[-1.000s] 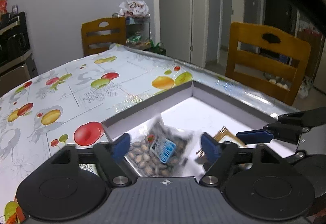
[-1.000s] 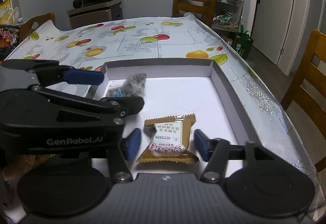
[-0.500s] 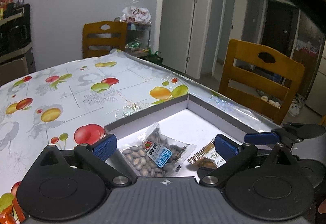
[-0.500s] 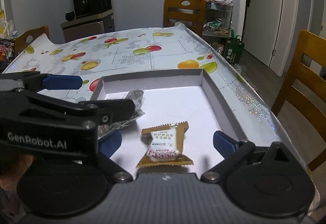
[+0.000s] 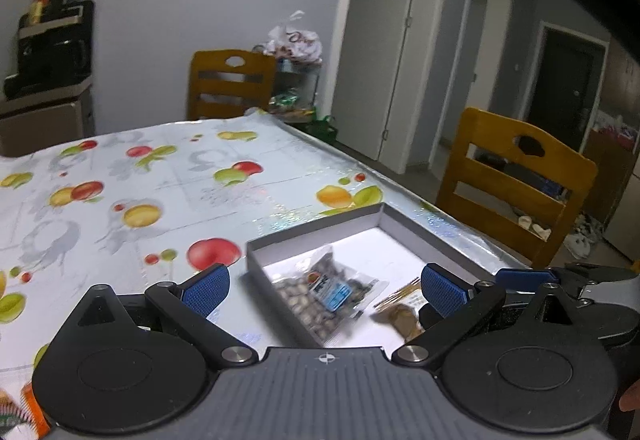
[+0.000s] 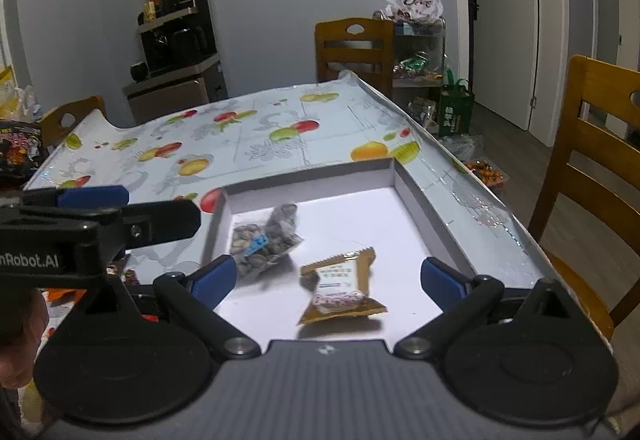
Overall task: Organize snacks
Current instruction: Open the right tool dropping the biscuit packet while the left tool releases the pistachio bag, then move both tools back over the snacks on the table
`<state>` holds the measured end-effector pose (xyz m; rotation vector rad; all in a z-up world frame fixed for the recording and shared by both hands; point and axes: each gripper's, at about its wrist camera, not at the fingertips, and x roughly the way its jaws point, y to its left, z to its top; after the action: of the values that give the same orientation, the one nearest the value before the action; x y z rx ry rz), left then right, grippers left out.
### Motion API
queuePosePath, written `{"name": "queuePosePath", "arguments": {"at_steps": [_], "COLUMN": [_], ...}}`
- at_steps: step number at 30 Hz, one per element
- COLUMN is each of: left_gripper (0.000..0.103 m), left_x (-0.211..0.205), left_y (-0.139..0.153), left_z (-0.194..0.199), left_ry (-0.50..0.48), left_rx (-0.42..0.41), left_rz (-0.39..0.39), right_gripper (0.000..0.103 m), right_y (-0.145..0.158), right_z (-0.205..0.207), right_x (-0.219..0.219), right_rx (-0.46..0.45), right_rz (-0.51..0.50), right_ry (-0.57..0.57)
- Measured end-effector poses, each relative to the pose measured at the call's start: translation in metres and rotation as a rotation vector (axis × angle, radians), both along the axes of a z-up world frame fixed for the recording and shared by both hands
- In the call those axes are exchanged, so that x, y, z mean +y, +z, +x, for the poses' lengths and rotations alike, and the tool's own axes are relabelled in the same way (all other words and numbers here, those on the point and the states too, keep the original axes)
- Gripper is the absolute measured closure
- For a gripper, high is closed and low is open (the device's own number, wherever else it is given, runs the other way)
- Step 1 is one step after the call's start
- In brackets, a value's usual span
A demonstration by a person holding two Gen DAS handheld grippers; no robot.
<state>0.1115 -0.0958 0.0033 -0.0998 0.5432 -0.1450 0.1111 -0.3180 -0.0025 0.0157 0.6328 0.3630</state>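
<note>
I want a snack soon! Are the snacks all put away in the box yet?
Partly. A bag of seeds and a brown snack packet already lie in the white box. Nothing is in hand: the left hand-held gripper and right hand-held gripper have just opened and stand empty. Left to do: more packets lie at the table's left edge.
</note>
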Motion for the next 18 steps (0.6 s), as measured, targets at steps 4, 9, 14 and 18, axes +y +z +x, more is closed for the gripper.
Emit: {"name": "queuePosePath", "arguments": {"at_steps": [4, 9, 14, 18], "left_gripper": [0.000, 0.000, 0.000, 0.000], "left_x": [0.010, 0.016, 0.026, 0.036], "left_y": [0.004, 0.010, 0.010, 0.012], "left_z": [-0.013, -0.029, -0.045, -0.062], "left_ry": [0.009, 0.009, 0.016, 0.046], "left_rx": [-0.010, -0.029, -0.026, -0.050], "left_rz": [-0.019, -0.003, 0.005, 0.049], "right_gripper": [0.003, 0.003, 0.002, 0.002], "right_y": [0.005, 0.010, 0.014, 0.018], "right_z": [-0.009, -0.017, -0.024, -0.030], "right_x": [0.004, 0.011, 0.023, 0.036], "right_rx": [-0.006, -0.003, -0.011, -0.019], "right_rz": [0.003, 0.012, 0.004, 0.003], "right_ry": [0.007, 0.024, 0.046, 0.067]}}
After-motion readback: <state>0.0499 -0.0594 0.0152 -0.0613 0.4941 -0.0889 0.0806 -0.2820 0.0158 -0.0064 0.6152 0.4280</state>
